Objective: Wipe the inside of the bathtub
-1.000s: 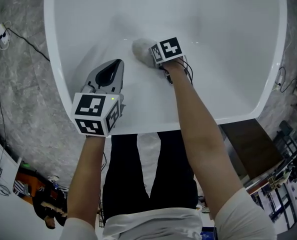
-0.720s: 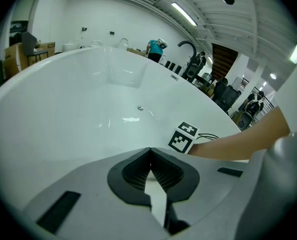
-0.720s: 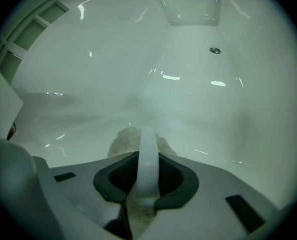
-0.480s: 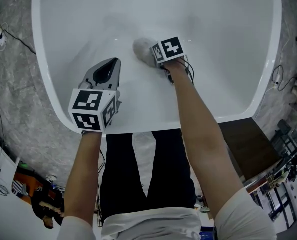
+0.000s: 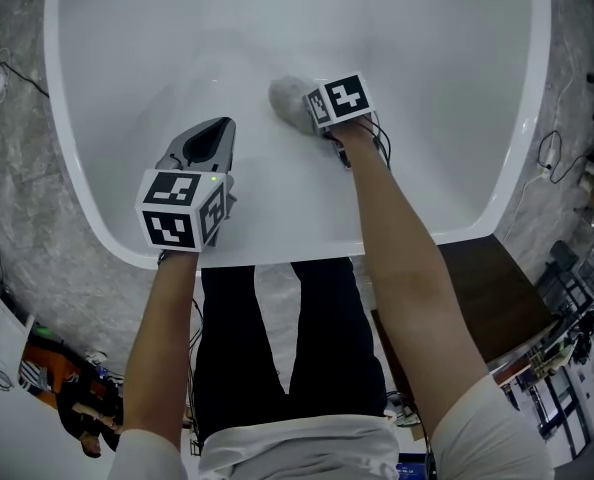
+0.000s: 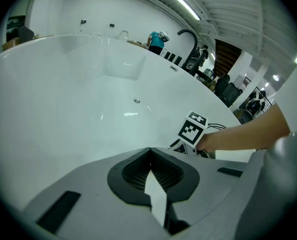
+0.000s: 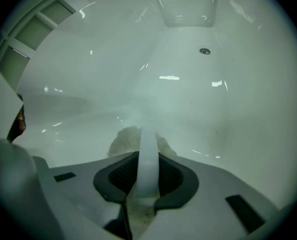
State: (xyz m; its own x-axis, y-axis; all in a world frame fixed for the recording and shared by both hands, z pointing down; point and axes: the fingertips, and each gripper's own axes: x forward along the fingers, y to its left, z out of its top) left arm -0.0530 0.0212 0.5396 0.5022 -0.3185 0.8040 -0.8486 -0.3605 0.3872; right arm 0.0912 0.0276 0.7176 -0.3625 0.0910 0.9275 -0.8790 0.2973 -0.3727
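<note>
— So, where is the grey fluffy cloth?

— Inside the glossy white bathtub, down on the sloping inner wall. The right gripper has its fingers pinching it, and the wad bulges past the tips against the tub's wall.

— Does the right gripper view agree?

— Yes. There the cloth pokes out just beyond the right gripper, with more of it caught low between the fingers. A pale strip runs up the middle; I cannot tell what it is. Farther off, a small round metal fitting sits in the tub's floor.

— And the left gripper?

— It hovers over the near wall of the tub, just inside the rim, to the left of the cloth and apart from it. Its fingers are pressed together with nothing between them; in its own view the left gripper shows the tips meeting.

— Anything else in that view?

— The black-and-white marker cube of the right gripper, with the person's bare forearm reaching in behind it, low in the tub.
</note>
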